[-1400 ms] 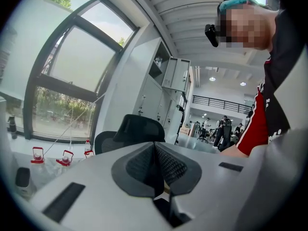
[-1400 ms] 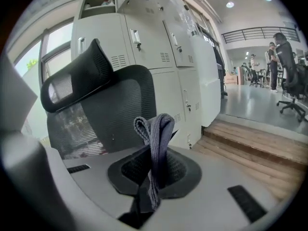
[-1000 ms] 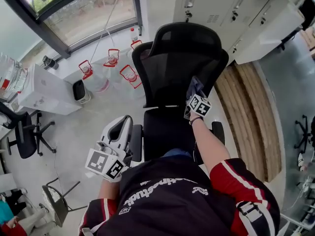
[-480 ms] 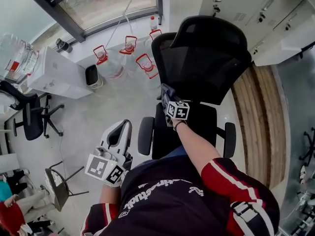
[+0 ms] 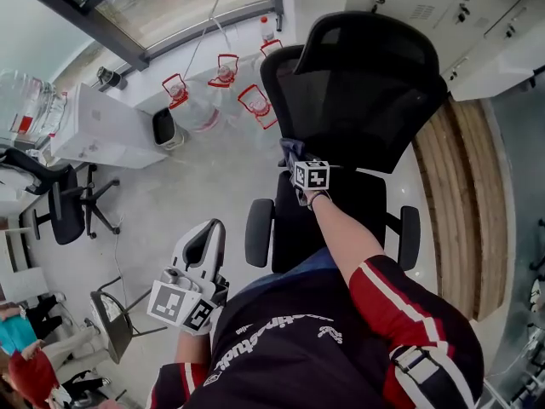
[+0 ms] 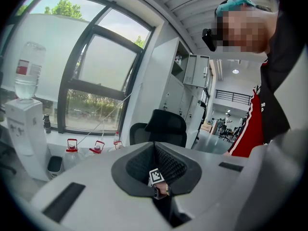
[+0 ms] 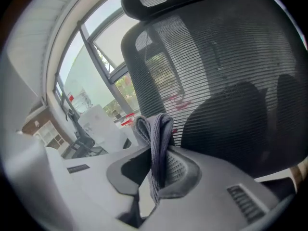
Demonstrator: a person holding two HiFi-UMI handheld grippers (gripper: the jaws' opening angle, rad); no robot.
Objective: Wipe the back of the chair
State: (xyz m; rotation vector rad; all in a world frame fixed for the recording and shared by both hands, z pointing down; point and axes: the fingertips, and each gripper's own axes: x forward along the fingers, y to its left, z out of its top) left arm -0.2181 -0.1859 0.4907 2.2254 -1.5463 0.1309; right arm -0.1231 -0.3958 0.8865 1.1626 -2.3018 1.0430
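Cloth (image 7: 155,143) in right gripper (image 5: 295,157) jaws, at chair back (image 5: 366,100) lower left edge; left gripper (image 5: 204,241) well apart, left; jugs (image 5: 226,92) behind-left of chair.

My right gripper (image 7: 159,170) clamped on a folded grey cloth (image 7: 155,134).
I see the cloth standing up from the jaws at lower centre, with the black mesh chair back (image 7: 226,76) filling the frame's right just behind it.

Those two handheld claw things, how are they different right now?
The right gripper is clamped on a grey cloth; the left gripper is shut on nothing. The right gripper is up by the chair's mesh back; the left gripper hangs low beside the person, away from it. Both carry marker cubes.
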